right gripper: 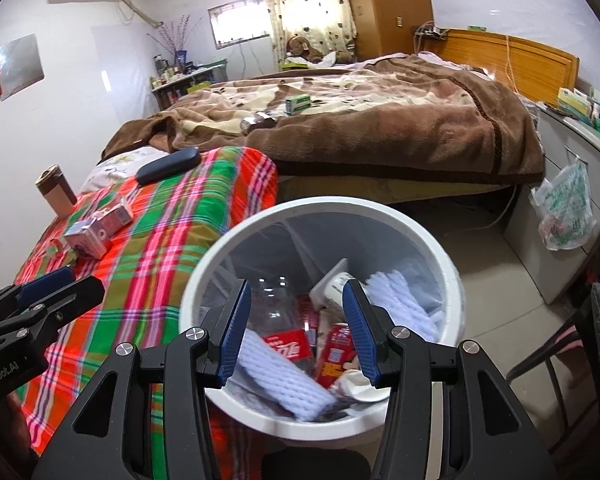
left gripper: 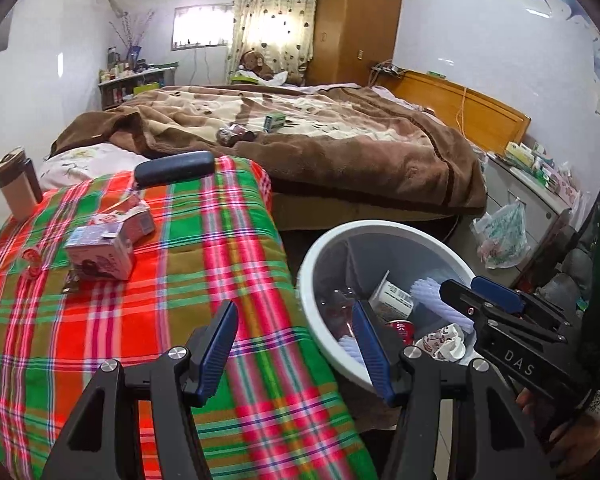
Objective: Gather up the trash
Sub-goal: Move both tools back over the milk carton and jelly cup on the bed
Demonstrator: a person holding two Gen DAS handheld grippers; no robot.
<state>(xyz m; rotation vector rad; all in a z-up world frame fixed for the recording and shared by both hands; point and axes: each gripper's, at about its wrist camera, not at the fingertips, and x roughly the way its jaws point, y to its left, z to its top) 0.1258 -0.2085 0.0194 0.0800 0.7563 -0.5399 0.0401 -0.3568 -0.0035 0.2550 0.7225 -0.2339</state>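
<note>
Left gripper [left gripper: 296,344] is held with jaws apart and nothing between them, above the near edge of the plaid cover [left gripper: 172,280]. Right gripper [right gripper: 296,324] is likewise apart and empty, over the white bin [right gripper: 428,236]. A cola bottle [right gripper: 284,332], foam netting [right gripper: 400,300] and wrappers are seen inside. Two small cartons [left gripper: 108,240] remain on the plaid cover, left of the bin

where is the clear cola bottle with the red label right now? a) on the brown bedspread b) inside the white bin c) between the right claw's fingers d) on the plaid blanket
b: the cola bottle lies inside the white bin among other trash, seen below the right claw, whose open fingers hold nothing.
</note>
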